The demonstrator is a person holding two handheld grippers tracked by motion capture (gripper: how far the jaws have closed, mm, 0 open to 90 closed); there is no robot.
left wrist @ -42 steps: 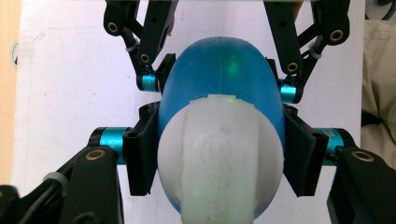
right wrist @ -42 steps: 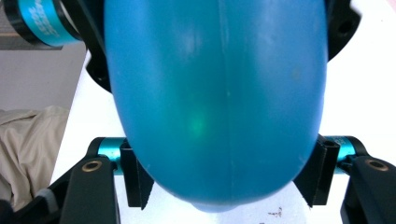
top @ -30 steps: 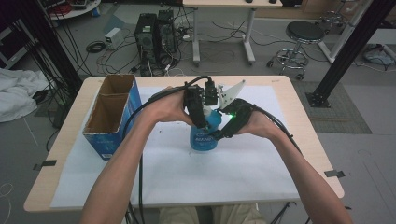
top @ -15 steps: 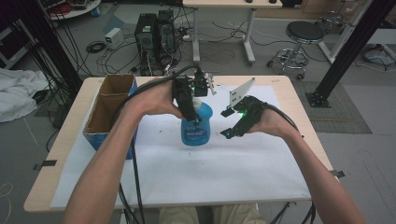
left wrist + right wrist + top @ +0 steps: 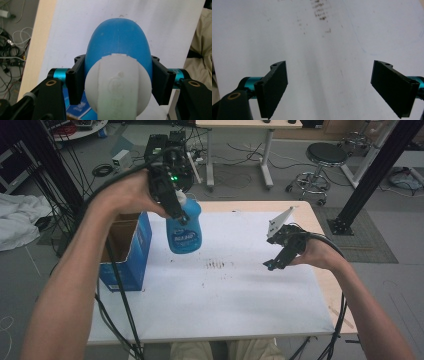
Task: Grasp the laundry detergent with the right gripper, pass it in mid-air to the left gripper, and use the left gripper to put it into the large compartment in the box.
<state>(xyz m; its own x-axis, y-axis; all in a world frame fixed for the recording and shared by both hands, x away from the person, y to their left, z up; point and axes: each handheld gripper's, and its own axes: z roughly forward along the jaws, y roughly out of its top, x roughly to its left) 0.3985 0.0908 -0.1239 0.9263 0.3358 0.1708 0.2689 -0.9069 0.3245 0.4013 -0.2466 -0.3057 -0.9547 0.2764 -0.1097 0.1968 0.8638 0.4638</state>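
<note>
Hanging by its neck from the clamped left gripper (image 5: pixel 176 209) above the table (image 5: pixel 235 290) near the blue box (image 5: pixel 131 255), the blue soap bottle (image 5: pixel 184 227) looks rigid, slick and liquid-heavy, best pinched below the white cap (image 5: pixel 118 82); right gripper (image 5: pixel 281 254) empty, jaws just opened wide.

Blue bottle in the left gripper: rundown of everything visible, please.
The blue bottle looks like translucent plastic, with a rounded body, a white cap and a blue-and-white label whose text is too blurred to read. It hangs roughly upright, off the white table cover, above its left part beside the blue cardboard box. The left gripper is shut on its neck just below the cap; nothing else touches it.
</note>
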